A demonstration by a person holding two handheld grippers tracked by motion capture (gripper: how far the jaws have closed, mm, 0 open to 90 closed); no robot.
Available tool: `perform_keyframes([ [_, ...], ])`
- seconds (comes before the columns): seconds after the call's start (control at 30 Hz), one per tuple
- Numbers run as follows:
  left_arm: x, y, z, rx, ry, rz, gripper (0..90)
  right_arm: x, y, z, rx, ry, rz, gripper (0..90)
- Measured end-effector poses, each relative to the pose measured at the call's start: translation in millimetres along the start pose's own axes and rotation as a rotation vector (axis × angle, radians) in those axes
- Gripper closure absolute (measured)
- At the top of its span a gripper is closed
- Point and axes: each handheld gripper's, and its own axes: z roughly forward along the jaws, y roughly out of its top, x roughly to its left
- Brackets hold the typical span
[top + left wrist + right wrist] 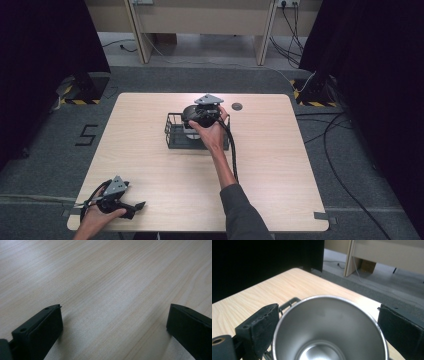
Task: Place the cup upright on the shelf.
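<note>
A shiny steel cup (pixel 329 335) with its mouth towards the camera sits between the jaws of my right gripper (pixel 328 307), which press its rim from both sides. In the high view the right gripper (pixel 194 120) is held over a black wire basket (pixel 172 136) at the table's middle, and the cup (pixel 190 131) shows just inside the basket. My left gripper (pixel 137 209) rests near the table's front left corner. Its jaws stand wide open over bare wood (pixel 115 306) with nothing between them.
The light wooden table (pixel 280 165) has a small round dark cap (pixel 237 106) near its far edge. Grey carpet with cables, black curtains at both sides and wooden furniture legs surround the table.
</note>
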Motion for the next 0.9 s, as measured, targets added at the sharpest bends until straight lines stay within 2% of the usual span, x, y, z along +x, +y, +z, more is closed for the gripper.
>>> perform_keyframes([
  [0.07,0.0,0.0,0.0,0.000,0.000,0.000,0.0,0.2,1.2,-1.4,-0.012,0.003,0.003,7.1],
  [0.1,0.0,0.0,0.0,0.000,0.000,0.000,0.0,0.3,5.1,-5.1,-0.029,0.008,0.009,17.2],
  [0.13,0.0,0.0,0.0,0.000,0.000,0.000,0.0,0.5,6.8,-6.2,-0.026,0.005,0.002,18.0],
  [0.2,-0.1,0.0,0.0,0.000,0.000,0.000,0.0,1.2,9.2,-7.7,-0.026,0.003,-0.007,11.8],
  [0.27,-0.1,-0.1,-0.1,0.000,0.000,0.000,0.0,1.1,11.3,-10.2,-0.038,0.005,-0.001,16.8],
  [0.33,0.0,-0.1,-0.2,0.001,0.000,0.001,0.0,1.1,13.2,-12.7,-0.046,0.010,-0.003,13.7],
  [0.37,0.0,-0.1,-0.3,0.001,0.000,0.001,0.0,1.2,14.0,-14.2,-0.048,0.009,-0.003,15.8],
  [0.57,-0.4,-0.5,-0.4,-0.001,0.001,-0.001,0.0,-3.7,17.0,-23.4,-0.064,0.016,0.017,15.0],
  [0.73,-0.5,-0.6,-0.6,-0.001,0.002,-0.002,0.0,-4.9,19.2,-30.9,-0.071,0.024,0.014,15.0],
  [0.9,-1.2,-1.6,-1.4,-0.002,0.005,-0.003,0.0,-4.9,18.8,-40.3,-0.084,0.051,0.021,15.0],
])
